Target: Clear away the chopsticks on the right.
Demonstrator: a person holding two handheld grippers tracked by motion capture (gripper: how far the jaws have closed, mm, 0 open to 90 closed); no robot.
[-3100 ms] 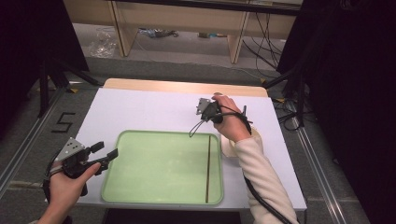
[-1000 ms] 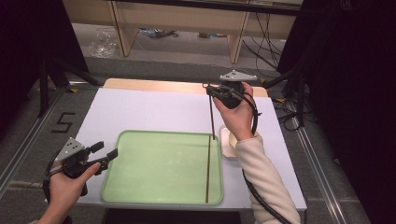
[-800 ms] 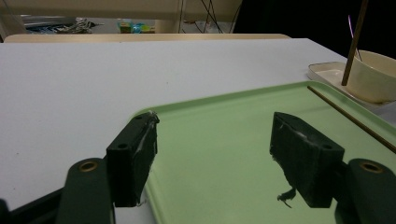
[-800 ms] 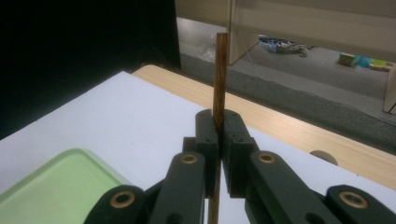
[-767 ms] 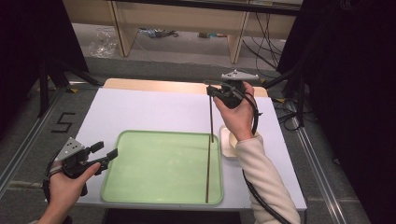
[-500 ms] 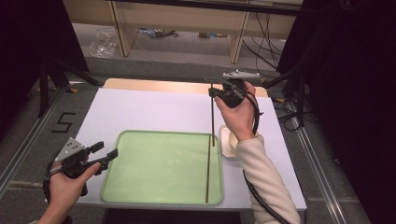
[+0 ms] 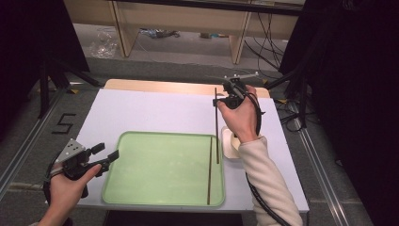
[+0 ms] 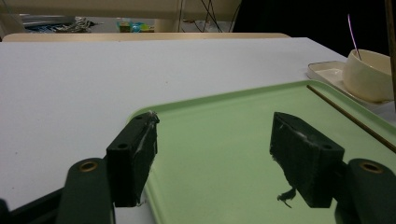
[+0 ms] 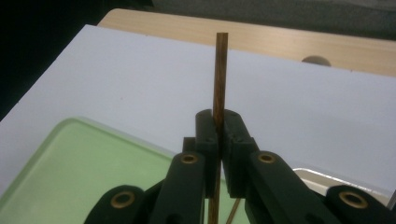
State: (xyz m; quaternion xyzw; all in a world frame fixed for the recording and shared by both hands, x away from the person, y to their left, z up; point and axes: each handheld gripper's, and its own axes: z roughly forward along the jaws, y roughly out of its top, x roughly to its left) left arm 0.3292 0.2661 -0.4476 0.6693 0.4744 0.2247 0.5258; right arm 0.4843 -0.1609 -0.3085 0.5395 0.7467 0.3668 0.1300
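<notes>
White tabletop (image 7: 155, 113), dim room, wooden shelving behind.
I see my right claw (image 9: 218, 122) clamped on a stick (image 7: 216, 123) raised over the green tray (image 7: 160, 165); left claw (image 8: 212, 158) apart at the tray's edge.

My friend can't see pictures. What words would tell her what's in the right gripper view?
The right hand-held gripper pinches a thin brown wooden stick that stands upright between its two black jaws. Behind it lies a white table, with a corner of a light green tray at the lower left.
</notes>
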